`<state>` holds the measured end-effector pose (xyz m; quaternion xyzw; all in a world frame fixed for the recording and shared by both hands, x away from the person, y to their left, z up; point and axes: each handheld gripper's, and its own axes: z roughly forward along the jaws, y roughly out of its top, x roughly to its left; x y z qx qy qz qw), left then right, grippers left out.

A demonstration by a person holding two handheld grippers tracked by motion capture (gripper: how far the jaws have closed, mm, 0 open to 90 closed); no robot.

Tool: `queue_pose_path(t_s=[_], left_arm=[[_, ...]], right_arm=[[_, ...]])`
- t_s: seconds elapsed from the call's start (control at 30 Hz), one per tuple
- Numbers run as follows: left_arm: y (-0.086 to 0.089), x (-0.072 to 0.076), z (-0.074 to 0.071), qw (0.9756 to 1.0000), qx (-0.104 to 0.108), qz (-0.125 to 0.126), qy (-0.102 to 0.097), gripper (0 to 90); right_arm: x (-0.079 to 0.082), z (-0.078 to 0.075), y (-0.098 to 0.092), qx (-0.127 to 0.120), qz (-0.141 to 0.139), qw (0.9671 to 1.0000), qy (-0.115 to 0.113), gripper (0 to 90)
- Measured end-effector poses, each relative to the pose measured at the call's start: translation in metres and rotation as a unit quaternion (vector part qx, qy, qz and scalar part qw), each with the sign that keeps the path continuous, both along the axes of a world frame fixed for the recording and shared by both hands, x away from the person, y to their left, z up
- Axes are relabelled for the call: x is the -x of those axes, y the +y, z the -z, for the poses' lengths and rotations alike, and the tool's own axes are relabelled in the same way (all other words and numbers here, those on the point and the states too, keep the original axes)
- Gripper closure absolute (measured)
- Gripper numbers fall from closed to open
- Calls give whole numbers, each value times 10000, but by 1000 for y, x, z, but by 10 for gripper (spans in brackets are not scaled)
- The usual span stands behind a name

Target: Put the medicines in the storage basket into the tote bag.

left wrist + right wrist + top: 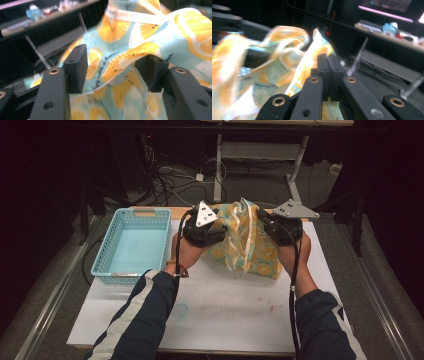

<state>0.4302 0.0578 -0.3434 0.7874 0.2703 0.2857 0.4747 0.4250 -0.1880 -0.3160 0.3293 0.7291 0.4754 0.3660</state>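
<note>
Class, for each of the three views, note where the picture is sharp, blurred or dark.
High view: the white table is lit, the room behind is dark, and the lemon-print cloth is fairly sharp. Left gripper view: jaws sharp, cloth slightly soft. Right gripper view: cloth smeared by motion blur, closed jaws crisp, background dim.

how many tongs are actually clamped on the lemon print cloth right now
1. The right tongs are shut on an edge of the lemon print cloth. The left tongs stand open, with cloth lying loose between their pads.
</note>
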Motion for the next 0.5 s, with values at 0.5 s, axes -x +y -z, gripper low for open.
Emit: queue_pose_path(t_s=[0.5], left_arm=[[-8,-26,86,9900,-751,-90,1195,293]], right_arm=[[-12,69,-33,175,194,9955,906,887]])
